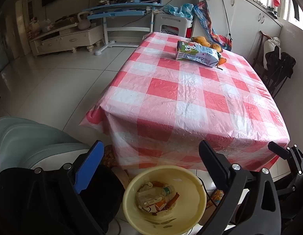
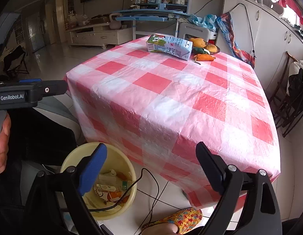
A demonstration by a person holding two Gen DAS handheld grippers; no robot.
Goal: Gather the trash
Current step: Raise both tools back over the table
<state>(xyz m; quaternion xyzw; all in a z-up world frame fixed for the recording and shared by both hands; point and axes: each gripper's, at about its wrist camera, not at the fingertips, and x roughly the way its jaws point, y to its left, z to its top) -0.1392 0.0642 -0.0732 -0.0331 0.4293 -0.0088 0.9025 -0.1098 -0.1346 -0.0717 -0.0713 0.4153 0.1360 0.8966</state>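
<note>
A milk carton (image 1: 196, 53) lies on its side at the far end of the table with the red-and-white checked cloth (image 1: 190, 98); it also shows in the right wrist view (image 2: 169, 47). A yellow bin (image 1: 194, 201) with several pieces of trash stands on the floor below the table's near edge, also seen in the right wrist view (image 2: 129, 199). My left gripper (image 1: 151, 152) is open and empty above the bin. My right gripper (image 2: 151, 154) is open and empty beside the bin, near the table corner.
Fruit and vegetables (image 2: 204, 48) lie behind the carton. A grey chair (image 1: 24, 143) stands left of the bin. A black cable (image 2: 151, 188) crosses the floor and the bin. A foot in a colourful slipper (image 2: 182, 219) is below. Dark chairs (image 2: 290, 101) stand at right.
</note>
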